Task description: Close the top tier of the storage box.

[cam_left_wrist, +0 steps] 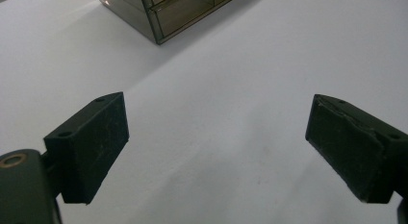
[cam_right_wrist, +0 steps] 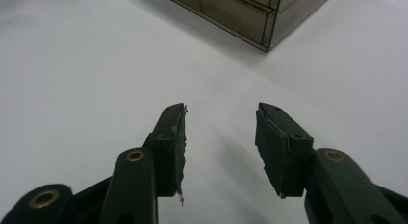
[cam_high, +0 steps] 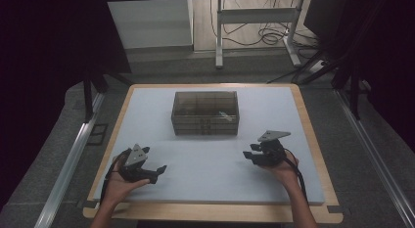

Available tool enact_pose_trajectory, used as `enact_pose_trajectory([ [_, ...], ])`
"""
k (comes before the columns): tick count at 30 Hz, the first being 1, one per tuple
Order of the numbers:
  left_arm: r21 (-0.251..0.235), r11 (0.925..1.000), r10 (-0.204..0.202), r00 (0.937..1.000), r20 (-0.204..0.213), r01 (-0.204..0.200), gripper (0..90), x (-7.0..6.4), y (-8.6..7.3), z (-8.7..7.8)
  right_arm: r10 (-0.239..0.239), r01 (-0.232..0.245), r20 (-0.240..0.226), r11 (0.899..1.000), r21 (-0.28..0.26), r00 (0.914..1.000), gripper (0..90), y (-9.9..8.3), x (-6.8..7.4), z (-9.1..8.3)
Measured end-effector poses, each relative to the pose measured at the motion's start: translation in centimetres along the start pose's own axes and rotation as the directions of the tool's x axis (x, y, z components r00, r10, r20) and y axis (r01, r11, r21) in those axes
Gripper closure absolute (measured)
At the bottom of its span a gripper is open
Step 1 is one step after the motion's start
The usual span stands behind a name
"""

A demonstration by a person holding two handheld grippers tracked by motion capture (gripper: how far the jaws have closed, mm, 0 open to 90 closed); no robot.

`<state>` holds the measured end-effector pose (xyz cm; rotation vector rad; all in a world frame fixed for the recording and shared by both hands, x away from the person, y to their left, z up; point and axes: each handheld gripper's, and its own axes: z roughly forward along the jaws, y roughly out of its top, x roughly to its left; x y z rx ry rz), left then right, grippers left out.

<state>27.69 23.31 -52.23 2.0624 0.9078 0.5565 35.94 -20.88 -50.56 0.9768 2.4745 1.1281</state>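
A smoky see-through plastic box with inner compartments stands at the middle of the white table top. My left gripper rests low at the front left, held by a hand, jaws wide apart with nothing between them. In the left gripper view the gripper points toward a corner of the box. My right gripper sits at the front right, open and empty. In the right gripper view the gripper faces another corner of the box.
The white surface lies on a wooden board with a raised edge. Metal rails run along both sides. A desk frame and cables stand on the floor beyond the table.
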Motion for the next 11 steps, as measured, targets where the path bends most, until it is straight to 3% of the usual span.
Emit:
enact_pose_trajectory([
  [11, -0.008, 0.9999, 0.010, 0.9998, -0.016, -0.010, 8.0, -0.05, -0.07, 0.23, -0.005, 0.005, -0.006, 1.000, -0.003, 1.0000, 46.1, -0.14, 0.26, -0.28],
])
